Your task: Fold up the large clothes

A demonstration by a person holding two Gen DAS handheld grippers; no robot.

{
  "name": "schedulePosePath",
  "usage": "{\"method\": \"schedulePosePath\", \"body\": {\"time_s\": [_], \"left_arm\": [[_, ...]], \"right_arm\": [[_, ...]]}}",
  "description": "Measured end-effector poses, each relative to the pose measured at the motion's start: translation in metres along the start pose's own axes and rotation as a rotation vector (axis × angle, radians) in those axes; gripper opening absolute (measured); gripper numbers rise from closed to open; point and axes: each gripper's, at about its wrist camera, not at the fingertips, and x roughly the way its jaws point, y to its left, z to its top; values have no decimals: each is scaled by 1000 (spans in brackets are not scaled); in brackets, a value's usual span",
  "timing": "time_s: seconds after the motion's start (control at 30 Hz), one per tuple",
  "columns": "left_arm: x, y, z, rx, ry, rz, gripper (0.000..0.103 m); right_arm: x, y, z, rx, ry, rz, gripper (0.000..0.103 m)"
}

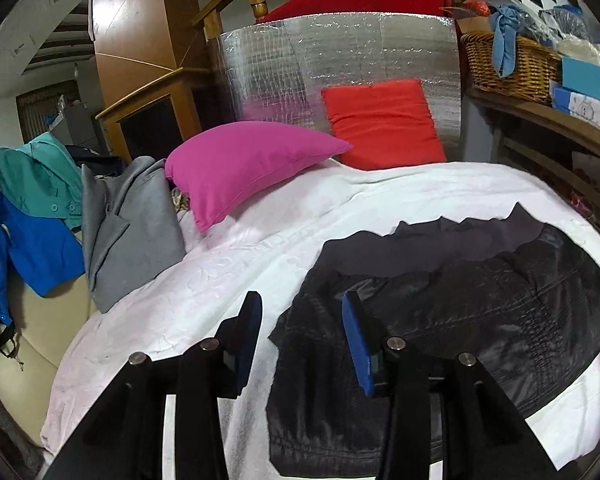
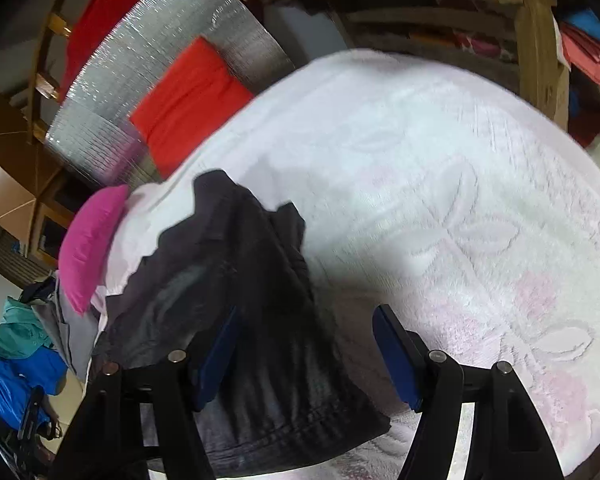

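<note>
cushions: 2 (pink (image 1: 244, 168), red (image 1: 384, 124)) | black garment (image 1: 460, 300): 1 | wicker basket (image 1: 508, 64): 1

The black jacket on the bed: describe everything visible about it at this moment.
The black jacket is a dark, slightly shiny, quilted-looking garment with stitched seams and a matte grey lining exposed along its far edge. It lies fairly flat, partly folded and wrinkled, on the white blanket. In both wrist views neither gripper appears to grip it: the left gripper is open at its left edge, and the right gripper hangs open above it.
</note>
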Motion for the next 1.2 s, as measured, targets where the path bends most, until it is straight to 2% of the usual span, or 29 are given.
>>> {"method": "schedulePosePath", "body": {"time_s": [0.03, 0.1, 0.2, 0.33, 0.47, 0.53, 0.6, 0.73, 0.77, 0.87, 0.93, 0.97, 1.1, 1.2], "left_arm": [[2, 1, -2, 0, 7, 4, 46], [9, 7, -9, -7, 39, 18, 59], [22, 26, -26, -60, 122, 13, 70], [48, 63, -56, -193, 278, -70, 71], [71, 89, -80, -334, 368, -138, 72], [78, 91, -85, -390, 392, -203, 72], [83, 85, -86, -397, 402, -270, 72], [94, 72, -87, -392, 412, -327, 72], [96, 71, -89, -406, 414, -341, 68], [102, 71, -92, -464, 432, -404, 37], [101, 70, -86, -455, 417, -385, 27], [98, 68, -79, -428, 403, -373, 19], [91, 66, -52, -369, 357, -325, 16], [101, 59, -63, -357, 414, -282, 17]], "right_arm": [[6, -1, -2, 6, 21, 15, 71], [16, -3, -6, 19, 57, 30, 71], [23, -8, -14, 42, 58, 43, 73], [22, -18, -17, 60, 35, 89, 75], [22, -21, -18, 69, 39, 114, 76], [22, -21, -17, 66, 57, 114, 76], [22, -23, -15, 77, 86, 127, 76], [20, -23, -20, 80, 100, 125, 74], [19, -22, -22, 72, 98, 118, 71], [15, -16, -24, 74, 97, 122, 58], [7, -5, -24, 43, 79, 107, 52], [1, 7, -23, -4, 63, 106, 49], [-10, 30, -20, -91, 36, 117, 46], [9, 13, -27, -41, 82, 71, 46]]}}
